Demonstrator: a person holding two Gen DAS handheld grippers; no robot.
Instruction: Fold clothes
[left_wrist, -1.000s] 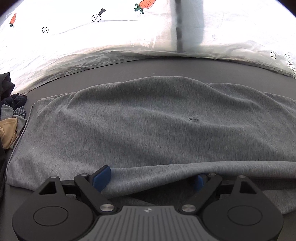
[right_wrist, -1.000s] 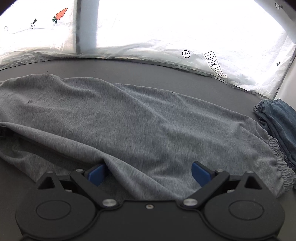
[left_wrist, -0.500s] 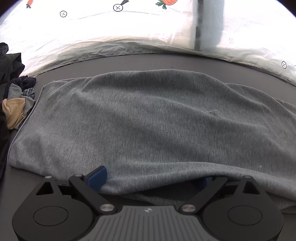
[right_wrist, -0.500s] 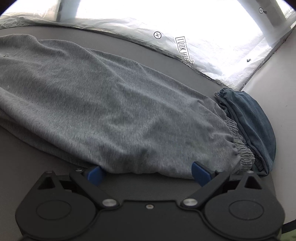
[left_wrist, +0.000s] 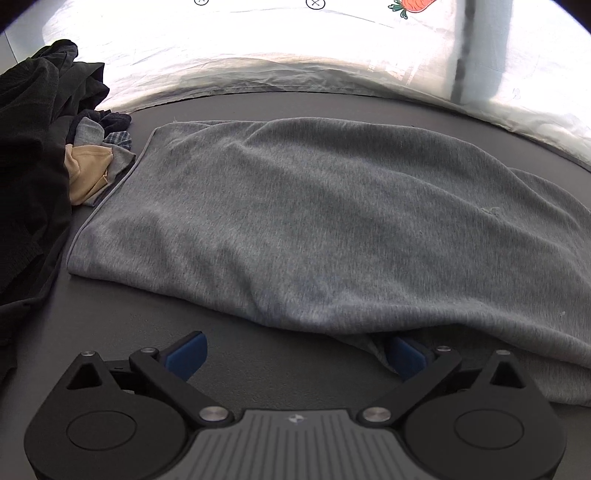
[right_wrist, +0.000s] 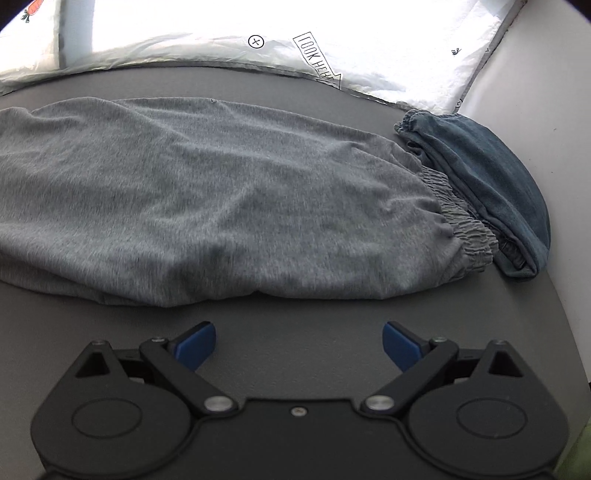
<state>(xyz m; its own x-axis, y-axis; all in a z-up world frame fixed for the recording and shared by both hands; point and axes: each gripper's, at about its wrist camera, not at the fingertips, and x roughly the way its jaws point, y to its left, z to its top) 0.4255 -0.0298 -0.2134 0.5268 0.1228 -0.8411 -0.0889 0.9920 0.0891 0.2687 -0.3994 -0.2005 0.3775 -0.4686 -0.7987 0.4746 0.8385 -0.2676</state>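
Two jaws spread, grey garment (left_wrist: 314, 221) just ahead, left blue pad (left_wrist: 404, 356) under hem

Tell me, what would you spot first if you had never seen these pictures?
The big grey garment spread over the middle of the dark table, its elastic waistband at the right end. Folded jeans lie just beyond that waistband, and dark clothes are piled at the left edge.
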